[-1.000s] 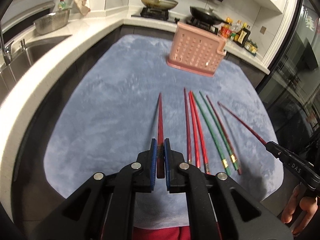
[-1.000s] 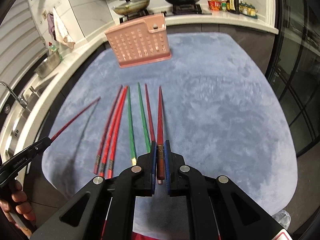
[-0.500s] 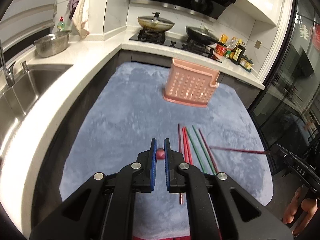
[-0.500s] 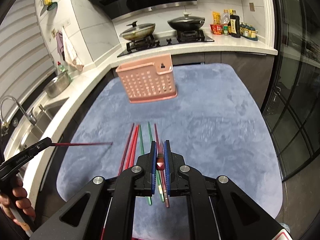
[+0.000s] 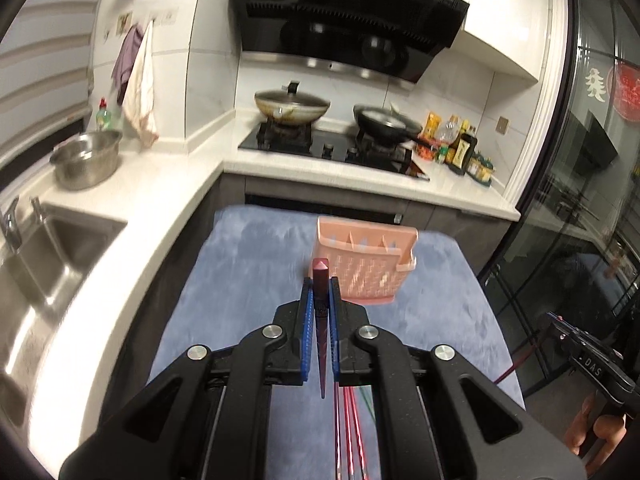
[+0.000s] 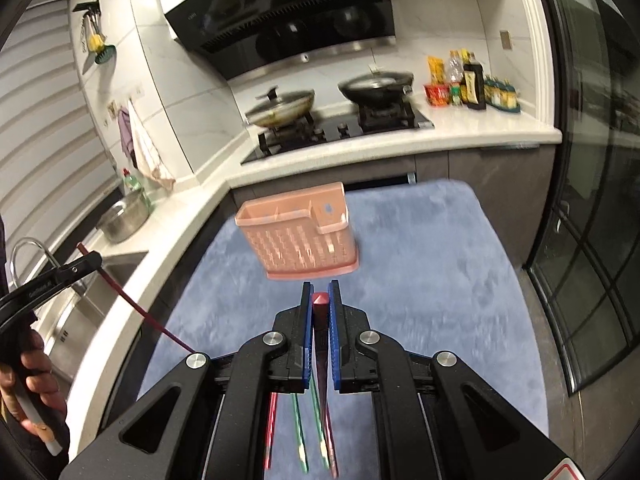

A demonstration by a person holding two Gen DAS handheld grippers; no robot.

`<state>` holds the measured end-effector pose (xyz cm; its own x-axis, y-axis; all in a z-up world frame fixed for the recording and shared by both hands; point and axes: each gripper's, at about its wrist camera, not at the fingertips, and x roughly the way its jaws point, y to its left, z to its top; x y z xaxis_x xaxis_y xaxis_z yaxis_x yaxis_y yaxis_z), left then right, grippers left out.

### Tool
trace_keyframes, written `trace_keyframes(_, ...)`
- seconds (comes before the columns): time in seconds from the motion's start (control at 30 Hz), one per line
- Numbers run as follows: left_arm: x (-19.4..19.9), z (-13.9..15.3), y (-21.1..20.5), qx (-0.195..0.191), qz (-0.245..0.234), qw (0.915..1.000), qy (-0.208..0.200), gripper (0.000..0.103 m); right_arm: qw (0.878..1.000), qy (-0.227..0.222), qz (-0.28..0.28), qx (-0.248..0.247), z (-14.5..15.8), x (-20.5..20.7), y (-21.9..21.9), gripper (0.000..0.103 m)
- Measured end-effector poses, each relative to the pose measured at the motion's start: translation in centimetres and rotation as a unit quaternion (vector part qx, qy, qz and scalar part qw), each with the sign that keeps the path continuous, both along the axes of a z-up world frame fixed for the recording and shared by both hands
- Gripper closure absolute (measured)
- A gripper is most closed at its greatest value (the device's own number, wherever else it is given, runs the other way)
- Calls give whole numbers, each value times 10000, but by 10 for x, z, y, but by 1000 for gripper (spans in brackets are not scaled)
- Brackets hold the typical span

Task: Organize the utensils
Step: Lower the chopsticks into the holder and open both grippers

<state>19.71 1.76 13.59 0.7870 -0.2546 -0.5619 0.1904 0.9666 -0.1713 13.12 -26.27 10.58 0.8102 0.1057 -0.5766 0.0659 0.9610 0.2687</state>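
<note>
My left gripper (image 5: pixel 320 284) is shut on a dark red chopstick (image 5: pixel 321 280), raised above the blue mat (image 5: pixel 248 280) with its thick end toward the pink perforated utensil basket (image 5: pixel 362 268). My right gripper (image 6: pixel 320 292) is shut on another dark red chopstick (image 6: pixel 320 302), also lifted, with the basket (image 6: pixel 300 236) just ahead. Several red and green chopsticks (image 6: pixel 298 428) lie on the mat below the grippers, also in the left wrist view (image 5: pixel 350 420). Each gripper shows in the other's view, the left (image 6: pixel 86 262) and the right (image 5: pixel 560 326).
A white counter (image 5: pixel 132 216) with a sink (image 5: pixel 44 252) and a steel pot (image 5: pixel 86 158) runs along the left. A stove with two pans (image 5: pixel 332 120) and sauce bottles (image 5: pixel 460 148) stands behind the mat. Glass doors (image 6: pixel 592 240) are on the right.
Both grippers have lifted their chopsticks off the mat and tilted up, thick ends now pointing forward. The basket appears closer and lower in both views.
</note>
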Motion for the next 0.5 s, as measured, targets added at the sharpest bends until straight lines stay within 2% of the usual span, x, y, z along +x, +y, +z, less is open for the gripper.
trace_keyframes(0.3, 78, 59, -21, -132, 32, 9985, -535, 96, 9981, -590, 52, 166, 64, 80, -14, 96)
trace_keyframes(0.5, 125, 81, -33, -197, 69, 9968, -766, 96, 9952, -966, 77, 107, 96, 138, -10, 96)
